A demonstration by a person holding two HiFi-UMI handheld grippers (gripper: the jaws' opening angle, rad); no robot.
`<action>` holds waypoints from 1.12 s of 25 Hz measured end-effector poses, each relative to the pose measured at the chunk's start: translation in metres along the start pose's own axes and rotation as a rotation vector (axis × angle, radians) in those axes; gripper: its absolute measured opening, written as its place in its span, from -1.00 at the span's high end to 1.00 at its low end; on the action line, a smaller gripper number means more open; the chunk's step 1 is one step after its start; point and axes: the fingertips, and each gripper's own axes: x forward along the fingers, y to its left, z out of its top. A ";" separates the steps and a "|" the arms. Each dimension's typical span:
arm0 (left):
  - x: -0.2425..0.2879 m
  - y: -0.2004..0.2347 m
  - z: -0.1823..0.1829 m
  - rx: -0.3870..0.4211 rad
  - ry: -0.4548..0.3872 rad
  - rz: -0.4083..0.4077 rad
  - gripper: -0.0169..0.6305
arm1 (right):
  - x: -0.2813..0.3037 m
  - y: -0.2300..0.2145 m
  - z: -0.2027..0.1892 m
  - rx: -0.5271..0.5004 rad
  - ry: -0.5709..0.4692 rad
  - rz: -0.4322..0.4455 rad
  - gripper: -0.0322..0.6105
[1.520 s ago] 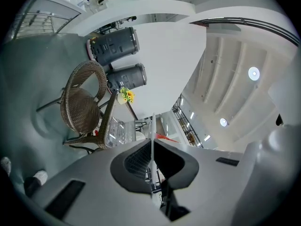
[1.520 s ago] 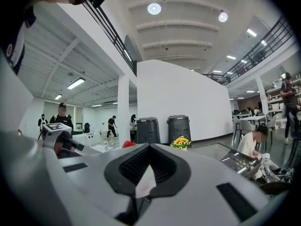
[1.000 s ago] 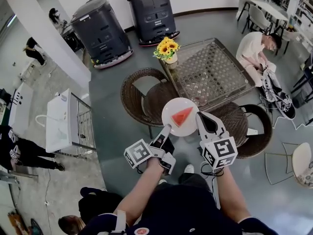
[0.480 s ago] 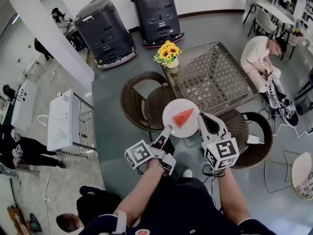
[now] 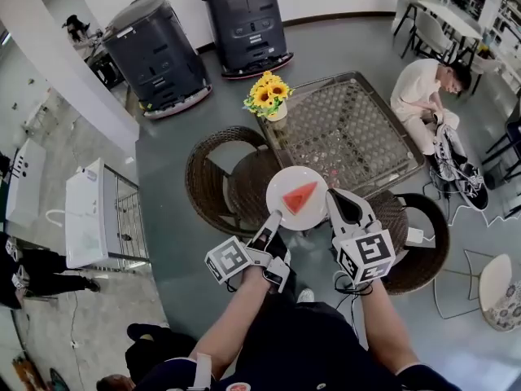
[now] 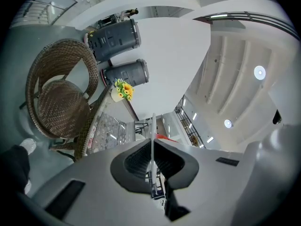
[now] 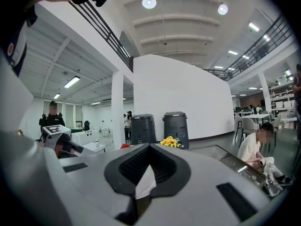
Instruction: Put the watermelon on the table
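white plate (image 5: 281,187) has neared the table (image 5: 350,129).

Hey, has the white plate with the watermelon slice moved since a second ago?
Yes, a little. In the head view the plate now lies closer to the glass table and the sunflowers on its corner than before.

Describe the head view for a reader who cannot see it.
Seen from above, the left gripper and right gripper each clamp an edge of a white plate carrying a watermelon slice, held over wicker chairs just short of a glass-topped table with sunflowers at one corner.
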 end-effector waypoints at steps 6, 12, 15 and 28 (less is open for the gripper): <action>0.043 0.029 0.032 0.004 0.048 0.013 0.90 | 0.045 -0.024 -0.011 0.007 0.046 -0.051 0.89; 0.086 0.054 0.056 0.012 0.109 0.033 0.90 | 0.087 -0.053 -0.018 0.028 0.083 -0.113 0.89; 0.111 0.062 0.066 0.006 0.138 0.011 0.90 | 0.107 -0.067 -0.018 0.036 0.089 -0.138 0.89; 0.176 0.087 0.092 0.000 0.238 0.001 0.90 | 0.151 -0.099 -0.038 0.100 0.161 -0.228 0.89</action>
